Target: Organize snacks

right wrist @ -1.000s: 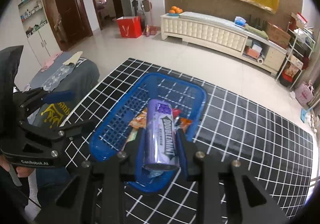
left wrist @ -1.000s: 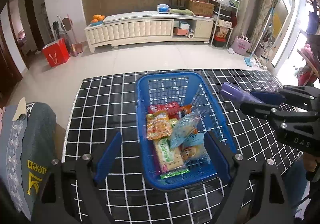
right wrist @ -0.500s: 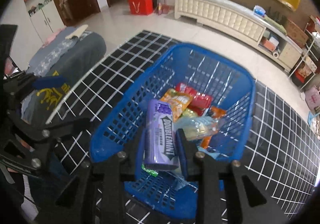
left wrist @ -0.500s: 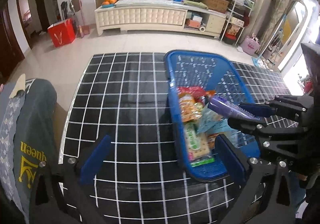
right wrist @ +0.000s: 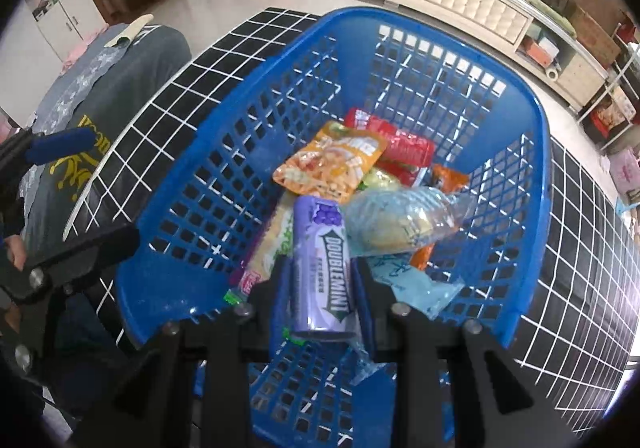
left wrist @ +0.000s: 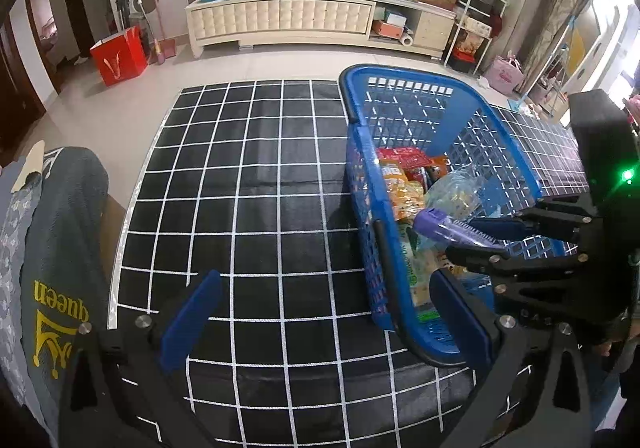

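A blue plastic basket (right wrist: 516,152) stands on the black grid mat (left wrist: 256,208) and holds several snack packets, among them an orange one (right wrist: 332,164) and a red one (right wrist: 404,146). My right gripper (right wrist: 320,280) is shut on a purple Doublemint gum tube (right wrist: 322,268) and holds it inside the basket, just above the packets. The tube also shows in the left wrist view (left wrist: 438,226), with the basket (left wrist: 360,152) to the right. My left gripper (left wrist: 320,312) is open and empty over the mat, left of the basket.
A grey garment with yellow lettering (left wrist: 52,268) lies at the mat's left edge. A white TV cabinet (left wrist: 304,20) and a red bag (left wrist: 118,60) stand on the floor beyond. Shelves (left wrist: 476,28) stand at the back right.
My right gripper has moved forward and down with the gum tube, from above the basket's near rim into the basket. My left gripper has shifted left, away from the basket.
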A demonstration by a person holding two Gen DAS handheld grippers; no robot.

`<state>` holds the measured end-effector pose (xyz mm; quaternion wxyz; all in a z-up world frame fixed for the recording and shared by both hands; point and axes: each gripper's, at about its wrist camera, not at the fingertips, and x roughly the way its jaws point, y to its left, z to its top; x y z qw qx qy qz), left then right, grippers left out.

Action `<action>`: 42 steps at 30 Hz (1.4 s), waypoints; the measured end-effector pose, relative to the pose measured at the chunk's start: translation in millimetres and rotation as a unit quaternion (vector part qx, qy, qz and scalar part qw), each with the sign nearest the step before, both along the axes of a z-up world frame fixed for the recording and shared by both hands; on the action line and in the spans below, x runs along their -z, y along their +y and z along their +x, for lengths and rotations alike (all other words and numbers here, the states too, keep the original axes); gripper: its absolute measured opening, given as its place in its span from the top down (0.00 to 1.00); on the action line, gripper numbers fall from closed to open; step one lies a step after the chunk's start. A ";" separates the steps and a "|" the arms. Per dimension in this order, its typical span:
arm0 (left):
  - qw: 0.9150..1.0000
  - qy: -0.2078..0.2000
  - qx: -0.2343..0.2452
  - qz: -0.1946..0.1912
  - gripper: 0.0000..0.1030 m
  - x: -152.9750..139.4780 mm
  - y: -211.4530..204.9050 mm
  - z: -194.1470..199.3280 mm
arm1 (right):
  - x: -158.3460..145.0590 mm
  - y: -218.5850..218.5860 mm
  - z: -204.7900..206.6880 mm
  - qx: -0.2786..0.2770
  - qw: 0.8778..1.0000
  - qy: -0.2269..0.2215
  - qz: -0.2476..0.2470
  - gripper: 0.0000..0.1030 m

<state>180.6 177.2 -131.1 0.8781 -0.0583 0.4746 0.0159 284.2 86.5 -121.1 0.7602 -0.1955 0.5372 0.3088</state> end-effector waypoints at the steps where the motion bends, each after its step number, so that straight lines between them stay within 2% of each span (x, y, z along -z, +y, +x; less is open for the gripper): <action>1: 1.000 -0.001 0.002 0.001 0.00 -0.6 -1.7 -0.1 | 0.0 0.4 -1.2 0.000 1.000 -0.001 -0.002 0.66; 5: 1.000 -0.003 0.009 0.000 0.00 -1.7 -4.7 -1.3 | -1.2 -0.3 -7.6 0.002 1.000 -0.008 -0.022 0.61; 7: 1.000 -0.005 0.008 0.006 0.00 -4.0 -7.0 -3.6 | -9.5 -6.5 -10.4 0.012 1.000 -0.017 -0.009 0.50; 8: 1.000 -0.006 0.008 0.008 0.00 -5.6 -8.5 -4.7 | -18.4 -13.5 -13.2 0.020 1.000 -0.024 0.004 0.40; 9: 1.000 -0.008 0.008 0.009 0.00 -7.3 -9.4 -6.1 | -24.4 -17.6 -15.1 0.025 0.999 -0.030 0.011 0.34; 12: 1.000 -0.016 0.011 0.003 0.00 -16.3 -13.2 -12.0 | -51.2 -38.6 -25.2 0.045 0.996 -0.064 0.035 0.28; 15: 0.999 -0.035 0.015 -0.002 0.00 -32.3 -21.7 -20.9 | -76.1 -63.3 -34.8 0.067 0.993 -0.083 0.057 0.26; 20: 0.996 -0.076 0.023 0.025 0.00 -62.6 -49.0 -39.6 | -113.4 -99.5 -56.6 0.092 0.985 -0.126 0.075 0.26; 23: 0.994 -0.104 0.027 0.034 0.00 -81.2 -69.3 -54.6 | -139.1 -120.6 -77.2 0.104 0.977 -0.166 0.090 0.26; 25: 0.991 -0.125 0.032 0.023 0.00 -93.8 -81.7 -66.6 | -154.4 -133.7 -90.7 0.114 0.970 -0.189 0.102 0.26; 28: 0.987 -0.156 0.031 0.024 0.00 -109.7 -100.6 -87.6 | -172.2 -152.5 -112.1 0.128 0.959 -0.223 0.116 0.20; 29: 0.985 -0.170 0.033 0.025 0.00 -115.6 -108.1 -96.0 | -177.3 -158.9 -119.7 0.133 0.956 -0.235 0.119 0.16; 32: 0.979 -0.199 0.034 0.030 0.00 -128.9 -127.3 -117.9 | -188.9 -176.0 -144.4 0.144 0.944 -0.270 0.120 0.00; 39: 0.970 -0.239 0.025 0.046 0.00 -144.3 -159.0 -159.2 | -199.3 -209.6 -193.8 0.170 0.924 -0.313 0.136 0.00; 42: 0.968 -0.245 0.027 0.054 0.00 -144.6 -171.2 -173.3 | -199.8 -218.4 -209.9 0.178 0.921 -0.313 0.146 0.00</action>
